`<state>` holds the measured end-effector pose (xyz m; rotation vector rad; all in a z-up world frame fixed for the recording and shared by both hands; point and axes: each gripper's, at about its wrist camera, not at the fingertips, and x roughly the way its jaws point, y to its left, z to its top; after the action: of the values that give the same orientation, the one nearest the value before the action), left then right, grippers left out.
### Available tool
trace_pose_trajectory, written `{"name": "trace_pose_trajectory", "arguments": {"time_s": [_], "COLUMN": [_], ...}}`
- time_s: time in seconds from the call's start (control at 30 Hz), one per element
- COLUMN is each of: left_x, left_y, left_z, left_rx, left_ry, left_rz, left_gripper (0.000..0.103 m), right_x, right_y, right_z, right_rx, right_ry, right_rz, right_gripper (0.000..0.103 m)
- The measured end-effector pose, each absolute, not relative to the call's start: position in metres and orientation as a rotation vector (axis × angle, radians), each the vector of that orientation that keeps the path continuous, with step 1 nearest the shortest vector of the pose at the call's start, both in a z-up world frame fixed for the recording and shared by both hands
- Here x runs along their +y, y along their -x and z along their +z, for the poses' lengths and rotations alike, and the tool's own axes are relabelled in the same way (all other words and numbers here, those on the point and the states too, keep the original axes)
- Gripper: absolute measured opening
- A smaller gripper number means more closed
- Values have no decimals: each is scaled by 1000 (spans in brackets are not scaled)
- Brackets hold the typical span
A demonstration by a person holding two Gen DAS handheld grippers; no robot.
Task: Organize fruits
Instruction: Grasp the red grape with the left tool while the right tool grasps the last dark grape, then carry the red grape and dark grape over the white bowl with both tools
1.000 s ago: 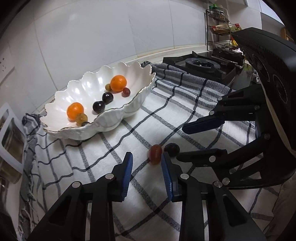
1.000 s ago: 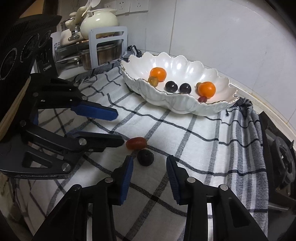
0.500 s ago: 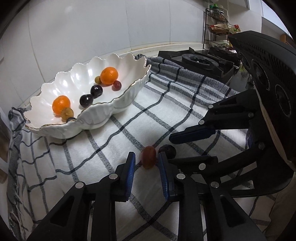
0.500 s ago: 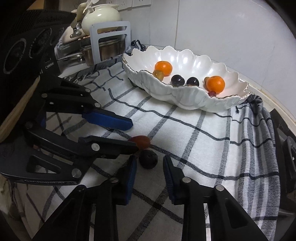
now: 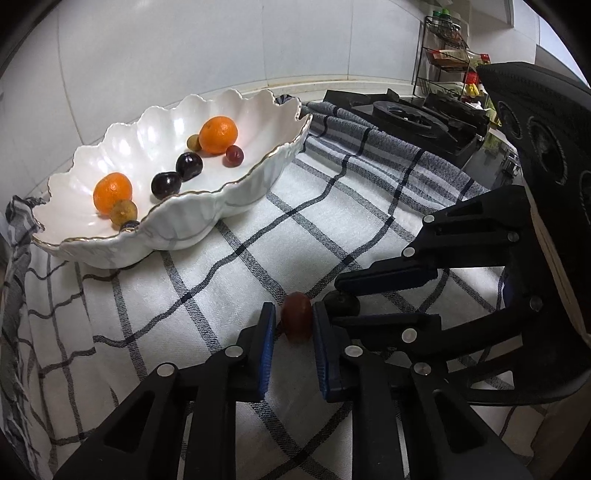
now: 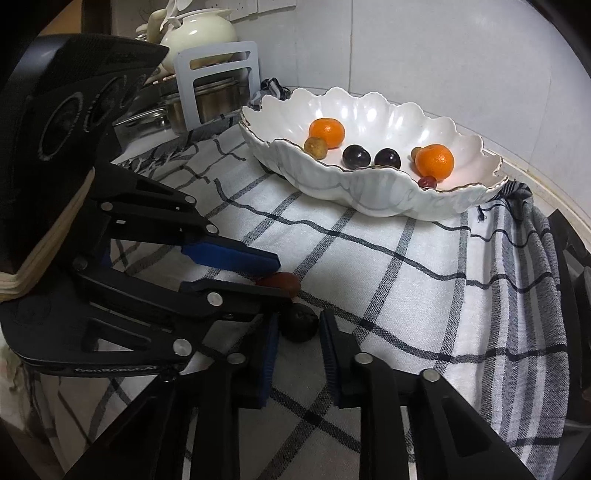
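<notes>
A red oval fruit lies on the checked cloth between the blue pads of my left gripper; the pads stand close on either side, with small gaps. A dark round fruit lies right beside it, between the tips of my right gripper, whose jaws are open around it. The red fruit also shows in the right wrist view, partly behind the left gripper's finger. A white scalloped bowl at the back holds two oranges, two dark fruits and some small ones.
A checked cloth covers the counter. A gas stove and a spice rack stand at the back right. A steel pot and a cream teapot stand behind the left gripper.
Both grippers have moved forward, so each fruit now sits between its gripper's pads. Both pairs of jaws have narrowed. The fruits have not moved.
</notes>
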<state>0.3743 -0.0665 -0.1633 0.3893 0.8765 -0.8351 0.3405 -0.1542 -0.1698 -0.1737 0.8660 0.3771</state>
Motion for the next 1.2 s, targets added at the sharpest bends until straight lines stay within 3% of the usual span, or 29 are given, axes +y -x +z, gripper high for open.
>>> {"name": "trace_pose_trajectory", "arguments": {"time_s": [1.2], "left_x": [-45], "left_y": [-327], "left_z": [-116], "left_rx": [825], "left_ry": [-181], "left_rz": [-594], "left_gripper": [16], "right_x": [-170], "right_y": [-297], "right_z": [-134], "right_rx": [758], "right_ry": [116], "right_rz": [337], "right_gripper": [22]}}
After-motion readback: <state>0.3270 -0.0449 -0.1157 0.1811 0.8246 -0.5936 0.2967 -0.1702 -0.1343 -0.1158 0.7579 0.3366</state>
